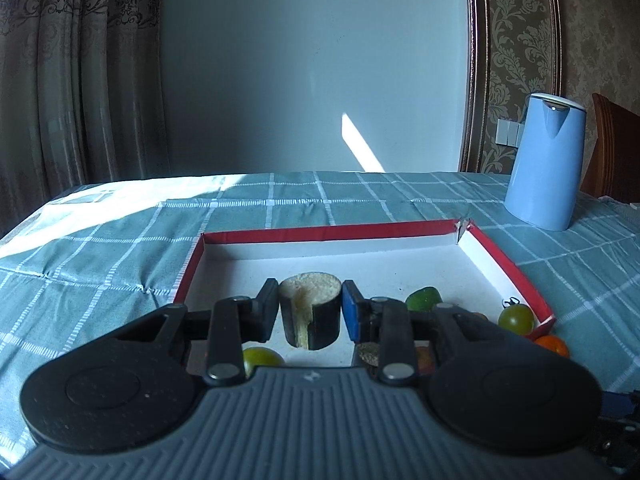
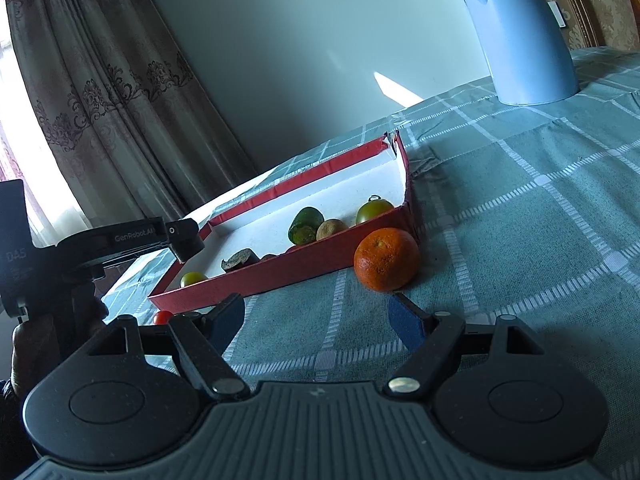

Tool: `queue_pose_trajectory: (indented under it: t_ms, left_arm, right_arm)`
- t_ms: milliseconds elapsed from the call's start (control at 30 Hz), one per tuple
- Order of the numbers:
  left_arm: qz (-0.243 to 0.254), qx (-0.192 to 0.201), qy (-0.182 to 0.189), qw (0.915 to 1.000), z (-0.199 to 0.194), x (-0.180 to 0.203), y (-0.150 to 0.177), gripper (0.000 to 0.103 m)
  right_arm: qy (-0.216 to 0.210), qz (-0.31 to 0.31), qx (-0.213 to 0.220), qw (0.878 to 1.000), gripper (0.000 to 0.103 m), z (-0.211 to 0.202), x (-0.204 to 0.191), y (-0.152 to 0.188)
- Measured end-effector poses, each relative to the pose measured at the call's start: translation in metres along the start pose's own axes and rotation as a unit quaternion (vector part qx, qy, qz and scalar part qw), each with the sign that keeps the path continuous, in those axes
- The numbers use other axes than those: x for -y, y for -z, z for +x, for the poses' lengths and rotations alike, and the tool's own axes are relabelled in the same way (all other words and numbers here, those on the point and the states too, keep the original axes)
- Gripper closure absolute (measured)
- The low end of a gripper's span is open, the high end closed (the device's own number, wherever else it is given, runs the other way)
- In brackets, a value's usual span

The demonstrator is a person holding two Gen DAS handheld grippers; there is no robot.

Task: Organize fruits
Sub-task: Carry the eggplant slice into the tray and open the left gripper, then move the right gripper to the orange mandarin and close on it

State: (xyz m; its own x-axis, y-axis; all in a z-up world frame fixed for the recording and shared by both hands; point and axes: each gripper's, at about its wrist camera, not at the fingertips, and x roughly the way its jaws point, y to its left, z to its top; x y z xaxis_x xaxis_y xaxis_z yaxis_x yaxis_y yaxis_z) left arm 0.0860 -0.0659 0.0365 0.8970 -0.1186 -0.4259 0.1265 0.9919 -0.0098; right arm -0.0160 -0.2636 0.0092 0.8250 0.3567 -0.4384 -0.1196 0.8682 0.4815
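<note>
Left wrist shows my left gripper [image 1: 310, 312] released around the dark cut chunk [image 1: 310, 314], which looks light, stiff and crumbly, so I'd pinch its rind sides gently.

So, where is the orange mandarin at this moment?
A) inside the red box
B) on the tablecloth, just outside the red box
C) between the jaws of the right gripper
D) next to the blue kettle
B: in the right wrist view the orange mandarin lies on the tablecloth against the outer wall of the red box, ahead of the open right gripper.
</note>
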Motion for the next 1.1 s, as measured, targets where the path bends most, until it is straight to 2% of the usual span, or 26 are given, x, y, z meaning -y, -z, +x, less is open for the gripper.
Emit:
queue_pose_trajectory:
  t_ms: [167, 433, 500, 567, 600, 733, 800, 867, 1100]
  left_arm:
    - [-0.004, -0.020, -0.004, 0.9998, 0.020, 0.003, 0.003, 0.073]
    - [-0.001, -0.040, -0.014, 0.9991, 0.027, 0.001, 0.007, 0.072]
    - [-0.002, -0.037, -0.017, 0.9992, 0.025, 0.000, 0.007, 0.067]
    - [-0.006, -0.025, -0.022, 0.9994, 0.019, -0.001, 0.006, 0.043]
    - [-0.007, -0.017, -0.023, 0.9995, 0.015, -0.002, 0.006, 0.039]
    - [-0.009, -0.007, -0.028, 0.9995, -0.001, -0.006, 0.006, 0.037]
    - [-0.009, -0.004, -0.035, 0.9994, -0.010, -0.010, 0.009, 0.027]
    - [-0.009, 0.004, -0.040, 0.9991, -0.022, -0.017, 0.015, 0.022]
    - [-0.015, 0.012, -0.063, 0.9978, -0.052, -0.043, 0.038, 0.016]
  right_arm:
    - [-0.002, 0.000, 0.000, 1.000, 0.024, 0.001, 0.001, 0.000]
    - [-0.003, 0.000, -0.001, 1.000, 0.024, 0.001, 0.000, 0.000]
    - [-0.003, 0.000, -0.001, 1.000, 0.024, 0.001, 0.000, 0.000]
    - [-0.002, 0.001, -0.002, 1.000, 0.024, 0.002, 0.001, 0.000]
    - [-0.001, 0.001, -0.002, 1.000, 0.024, 0.002, 0.001, 0.000]
    - [0.002, 0.002, -0.005, 1.000, 0.024, 0.002, 0.000, 0.000]
    - [0.004, 0.002, -0.006, 1.000, 0.024, 0.002, 0.000, 0.000]
    - [0.006, 0.002, -0.006, 1.000, 0.024, 0.002, 0.000, 0.000]
    - [0.020, 0.000, -0.007, 1.000, 0.024, 0.003, -0.002, 0.001]
